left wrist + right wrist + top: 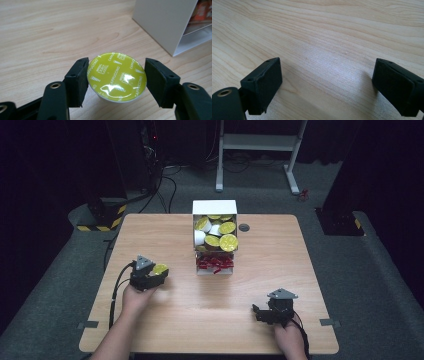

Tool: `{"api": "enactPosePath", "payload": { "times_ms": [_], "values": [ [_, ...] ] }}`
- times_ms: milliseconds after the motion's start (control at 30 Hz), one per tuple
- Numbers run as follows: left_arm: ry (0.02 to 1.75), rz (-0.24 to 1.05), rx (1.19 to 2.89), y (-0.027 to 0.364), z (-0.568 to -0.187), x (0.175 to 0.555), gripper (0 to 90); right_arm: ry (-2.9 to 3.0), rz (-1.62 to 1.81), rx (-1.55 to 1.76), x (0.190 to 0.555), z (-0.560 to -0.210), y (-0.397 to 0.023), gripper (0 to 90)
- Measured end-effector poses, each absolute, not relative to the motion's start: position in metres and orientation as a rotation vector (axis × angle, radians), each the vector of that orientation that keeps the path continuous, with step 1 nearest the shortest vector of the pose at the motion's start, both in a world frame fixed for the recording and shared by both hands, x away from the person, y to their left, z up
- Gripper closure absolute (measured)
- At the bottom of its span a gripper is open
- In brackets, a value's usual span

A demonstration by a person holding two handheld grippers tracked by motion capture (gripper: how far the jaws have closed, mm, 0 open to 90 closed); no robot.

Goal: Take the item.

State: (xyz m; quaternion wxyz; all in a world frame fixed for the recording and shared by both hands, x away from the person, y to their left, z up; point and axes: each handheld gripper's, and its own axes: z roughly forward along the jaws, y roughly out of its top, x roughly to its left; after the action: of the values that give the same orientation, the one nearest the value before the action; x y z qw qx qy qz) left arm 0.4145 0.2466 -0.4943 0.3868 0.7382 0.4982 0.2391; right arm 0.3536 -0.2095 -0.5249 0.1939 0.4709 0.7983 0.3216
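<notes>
Item 1, left of scene: left gripper [159, 271], held low over the table [165, 320] at its left side, in a hand [135, 296] whose forearm comes up from the near edge. The gripper points right and a little far, tilted down. Jaws clamped on a capsule [116, 76], one pad on each side of its body, yellow-green foil lid facing up. In the left gripper view the capsule sits close above the wood; whether its base touches the table cannot be told.

Item 2, centre, far side: white box [215, 207], open, standing at the far middle of the table and stacked with more yellow-lidded and white capsules. A lower tray [215, 265] at its near end holds red pieces. Box and held capsule are well apart.

Item 3, right, near edge: right gripper [261, 312], resting low in a hand [289, 336] at the near right, pointing left. Jaws stand wide apart with nothing between them, bare wood beyond.

Step in hand, as judged: one capsule taken from the box is being set down on the left table area. The next move calls for lowering until the base sits flat, then parting the jaws without tipping it, and lifting straight clear.
</notes>
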Motion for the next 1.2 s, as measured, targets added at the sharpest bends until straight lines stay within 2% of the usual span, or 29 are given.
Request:
{"api": "enactPosePath", "payload": {
  "times_ms": [1200],
  "values": [
    [1.299,0.614,1.897,0.240,-0.511,0.426,38.2,2.238,0.899,1.318,0.353,-0.525,-0.210,9.3]
  ]
}}
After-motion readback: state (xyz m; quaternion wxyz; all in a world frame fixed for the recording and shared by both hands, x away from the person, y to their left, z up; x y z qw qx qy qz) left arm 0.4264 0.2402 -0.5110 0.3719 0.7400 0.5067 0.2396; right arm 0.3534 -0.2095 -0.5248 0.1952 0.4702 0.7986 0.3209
